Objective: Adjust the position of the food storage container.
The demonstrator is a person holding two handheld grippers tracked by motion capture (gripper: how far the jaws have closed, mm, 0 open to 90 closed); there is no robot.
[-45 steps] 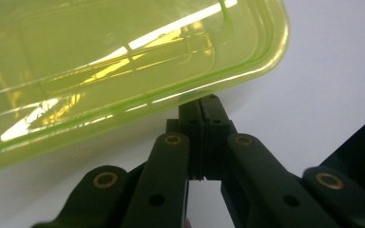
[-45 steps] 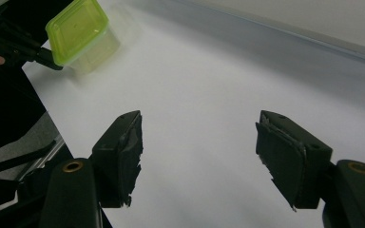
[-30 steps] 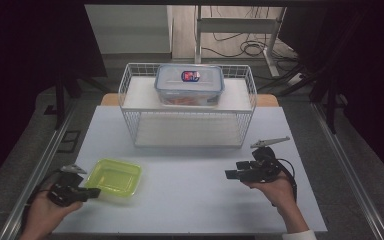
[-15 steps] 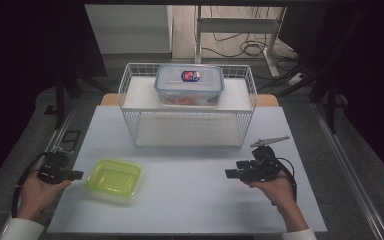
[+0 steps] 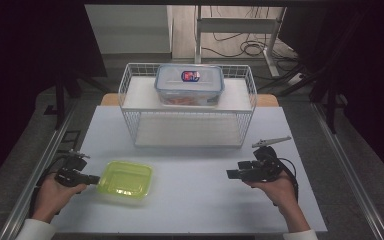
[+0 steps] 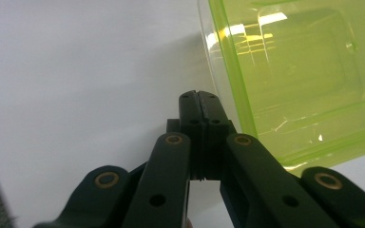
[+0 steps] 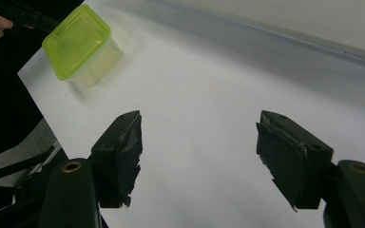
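The left black two-jaw claw (image 5: 94,179) lies level in the person's left hand (image 5: 55,192), its jaws pressed together with nothing between them, pointing right. The right black claw (image 5: 231,174), held level in the right hand (image 5: 275,189), points left with jaws wide apart and empty.

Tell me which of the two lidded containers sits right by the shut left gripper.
The green container on the table, at the left gripper tips. The other, the clear container with the blue-rimmed lid, stands up on the wire rack at the far end.
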